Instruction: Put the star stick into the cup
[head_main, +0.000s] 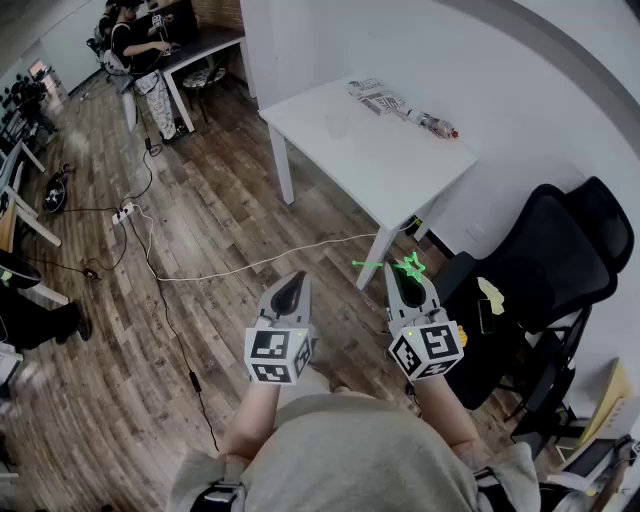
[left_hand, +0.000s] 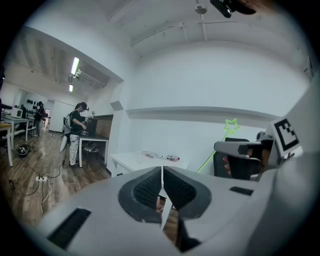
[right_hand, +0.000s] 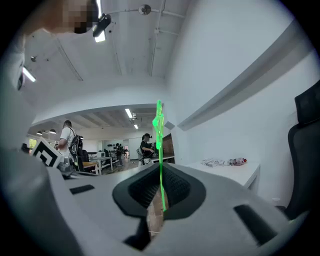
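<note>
The right gripper (right_hand: 161, 187) pinches the star stick (right_hand: 160, 145) edge-on at centre; the left gripper (left_hand: 162, 186), pressed together, sees its star outline upper right.

You have even, bright light from long white ceiling strip lights (left_hand: 75, 65); shadows on the brown wood-plank floor (head_main: 200, 210) are soft. The white rectangular desk (head_main: 340, 150) looks nearly washed out. Both gripper views bulge fisheye-wise, darkening to black at their corners.

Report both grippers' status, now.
Left gripper: closed, nothing between its jaws.
Right gripper: closed on the green star stick.
</note>
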